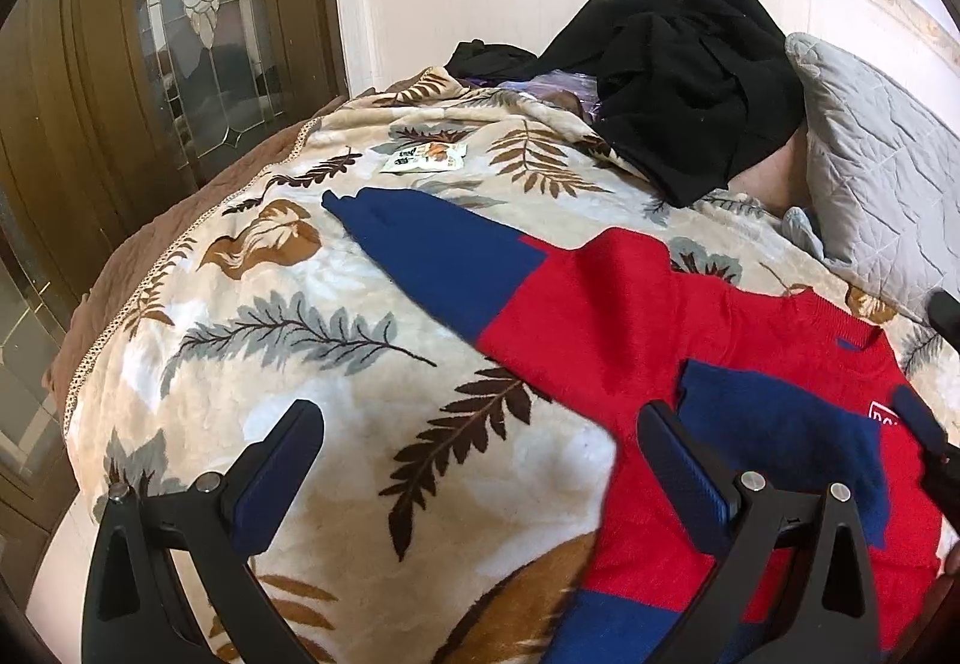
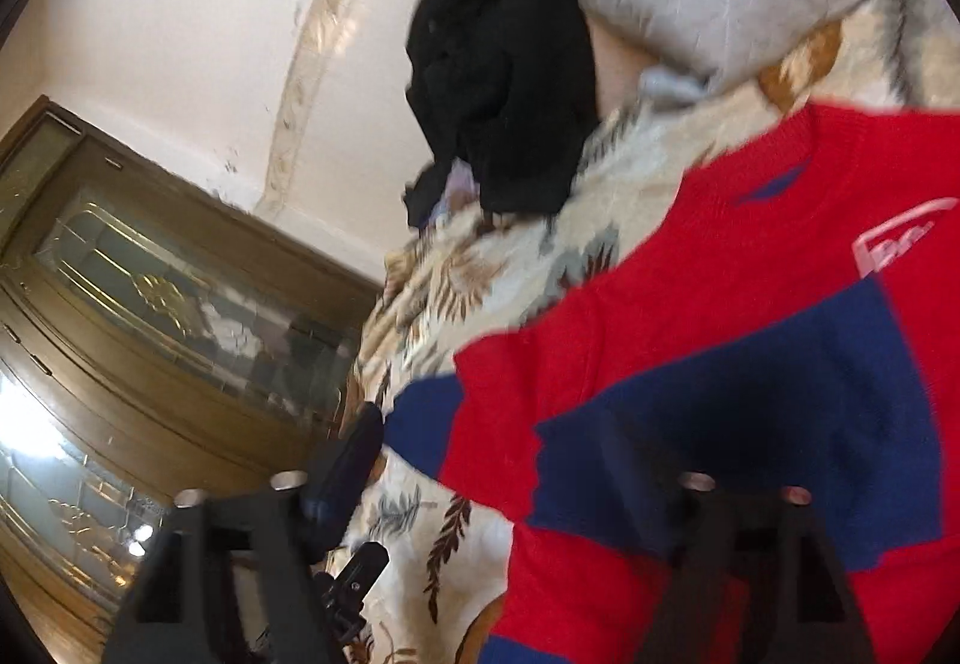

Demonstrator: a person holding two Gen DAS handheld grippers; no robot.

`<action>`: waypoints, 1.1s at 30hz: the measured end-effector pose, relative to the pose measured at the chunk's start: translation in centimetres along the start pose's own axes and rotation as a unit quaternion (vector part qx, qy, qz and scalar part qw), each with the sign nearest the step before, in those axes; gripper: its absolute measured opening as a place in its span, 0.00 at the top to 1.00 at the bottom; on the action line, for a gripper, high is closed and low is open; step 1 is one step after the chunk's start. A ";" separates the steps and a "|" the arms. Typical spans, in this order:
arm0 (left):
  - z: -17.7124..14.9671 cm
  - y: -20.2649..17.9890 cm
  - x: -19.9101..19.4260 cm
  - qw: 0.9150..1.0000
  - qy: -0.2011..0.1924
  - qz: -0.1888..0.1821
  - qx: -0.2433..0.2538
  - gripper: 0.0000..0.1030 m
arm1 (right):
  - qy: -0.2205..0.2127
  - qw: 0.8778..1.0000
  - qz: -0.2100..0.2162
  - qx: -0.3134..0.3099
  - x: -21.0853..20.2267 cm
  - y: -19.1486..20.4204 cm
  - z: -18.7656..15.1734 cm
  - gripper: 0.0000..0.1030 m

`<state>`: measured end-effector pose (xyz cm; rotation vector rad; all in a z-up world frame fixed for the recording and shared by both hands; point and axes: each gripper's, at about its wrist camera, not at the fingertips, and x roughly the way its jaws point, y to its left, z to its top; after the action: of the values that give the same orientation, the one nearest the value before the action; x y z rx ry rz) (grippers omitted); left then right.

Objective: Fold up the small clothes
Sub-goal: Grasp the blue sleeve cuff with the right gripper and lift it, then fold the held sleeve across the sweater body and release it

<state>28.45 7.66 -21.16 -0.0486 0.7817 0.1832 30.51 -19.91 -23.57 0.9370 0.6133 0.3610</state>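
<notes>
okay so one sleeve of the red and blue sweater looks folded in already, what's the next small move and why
Probably bring the left tongs to the blue cuff of the outstretched sleeve and fold it across the chest. On the sweater, one blue sleeve end already lies over the red front, while the other sleeve extends flat over the leaf-print blanket. Both tongs stand open and hold nothing.

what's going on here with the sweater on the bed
A person with a gripper in each hand is folding a small red and blue sweater spread on a leaf-print blanket. One sleeve already lies folded across its chest; the other sleeve still stretches out flat on the blanket. The left gripper is open with nothing between its fingers, beside the sweater's edge. The right gripper is open too, over the folded sleeve, holding nothing. A heap of black clothes waits by the pillow.
</notes>
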 end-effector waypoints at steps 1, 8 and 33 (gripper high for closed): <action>0.0 0.0 0.2 1.000 0.002 0.001 -0.002 0.00 | -0.008 1.000 -0.004 -0.011 -0.7 0.1 0.2 0.23; -0.4 -2.5 0.7 1.000 -0.001 -0.003 0.022 0.00 | -0.014 0.995 -0.095 -0.026 -7.1 -3.9 2.7 0.33; -1.7 -11.1 8.5 0.986 0.096 0.005 0.139 0.00 | 0.052 0.980 -0.187 0.053 -10.5 -14.7 5.3 0.64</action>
<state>35.19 -2.16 -28.63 0.2049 0.9937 0.0776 26.10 -37.04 -30.05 0.8865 0.8942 0.0408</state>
